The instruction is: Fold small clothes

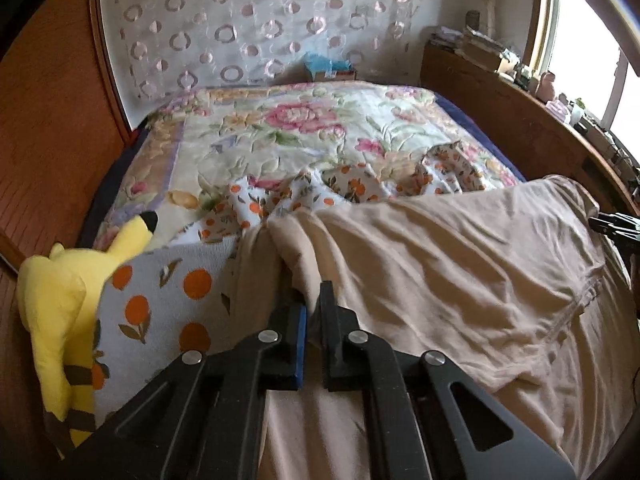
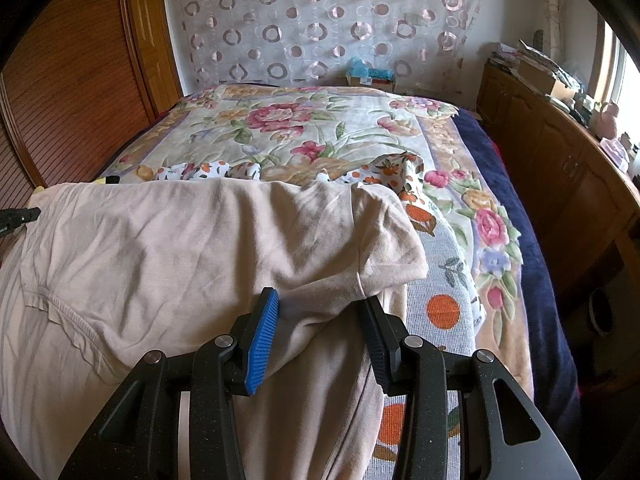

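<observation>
A beige garment [image 1: 440,260] [image 2: 200,240] lies crumpled across the near part of the bed, its top portion folded over. In the left wrist view my left gripper [image 1: 314,304] is shut on a bunched edge of the garment's left side. In the right wrist view my right gripper [image 2: 320,298] straddles the garment's right edge. Cloth lies between its fingers, which stand apart, and the blue pad [image 2: 262,336] faces the fabric with its ridges showing. Each gripper's black tip also shows at the other view's edge: the right gripper [image 1: 612,226] and the left gripper [image 2: 18,216].
A white cloth with orange fruit print [image 1: 160,300] [image 2: 444,308] lies under and beside the garment, with more of it rumpled behind. A yellow plush toy [image 1: 60,300] sits at the bed's left. The floral quilt [image 1: 280,132] stretches beyond. A wooden cabinet [image 2: 560,168] stands on the right.
</observation>
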### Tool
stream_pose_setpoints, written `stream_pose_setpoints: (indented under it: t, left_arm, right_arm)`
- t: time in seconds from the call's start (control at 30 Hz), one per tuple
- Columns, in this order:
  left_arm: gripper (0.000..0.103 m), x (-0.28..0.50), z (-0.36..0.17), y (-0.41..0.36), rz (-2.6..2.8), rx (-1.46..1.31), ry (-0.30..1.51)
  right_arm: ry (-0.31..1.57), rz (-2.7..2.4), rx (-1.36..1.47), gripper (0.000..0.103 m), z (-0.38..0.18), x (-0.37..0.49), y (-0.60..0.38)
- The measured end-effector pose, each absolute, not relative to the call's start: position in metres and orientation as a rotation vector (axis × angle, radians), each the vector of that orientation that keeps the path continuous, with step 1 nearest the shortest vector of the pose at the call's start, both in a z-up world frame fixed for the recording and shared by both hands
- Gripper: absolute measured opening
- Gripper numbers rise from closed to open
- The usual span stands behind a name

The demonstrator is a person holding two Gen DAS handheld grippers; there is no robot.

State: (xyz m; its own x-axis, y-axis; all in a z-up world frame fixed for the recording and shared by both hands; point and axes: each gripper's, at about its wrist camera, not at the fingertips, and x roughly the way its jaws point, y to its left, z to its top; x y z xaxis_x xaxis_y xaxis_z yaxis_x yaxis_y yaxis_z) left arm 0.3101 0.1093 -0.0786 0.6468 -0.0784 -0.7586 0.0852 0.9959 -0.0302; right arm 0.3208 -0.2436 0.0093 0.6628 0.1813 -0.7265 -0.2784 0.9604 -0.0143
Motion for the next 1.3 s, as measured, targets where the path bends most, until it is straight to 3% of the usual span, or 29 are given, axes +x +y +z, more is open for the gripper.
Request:
stream_pose_setpoints:
  t: [0.1,0.2,0.77,1.3]
  left_arm:
    - [0.005,0.306,-0.069,0.110,-0.100,0.000,0.829]
    - [0.005,0.303,-0.062,0.111,-0.103,-0.009,0.806]
    - [0.004,0.249,-0.007,0.120,-0.109,-0.060,0.649]
    - [0.004,0.165,-0.006,0.134,-0.101,-0.072,0.626]
  right_arm:
    - [0.805,0.285,-0.126,0.010,0.013,0.324,-0.241]
    - [0.773,0.315,-0.116,0.002,0.020,0.322,-0.241]
    - [0.553,0.388,-0.045,0.001,0.062,0.236,-0.269]
    - [0.558,0.416,-0.060,0.001,0.046,0.136,-0.292]
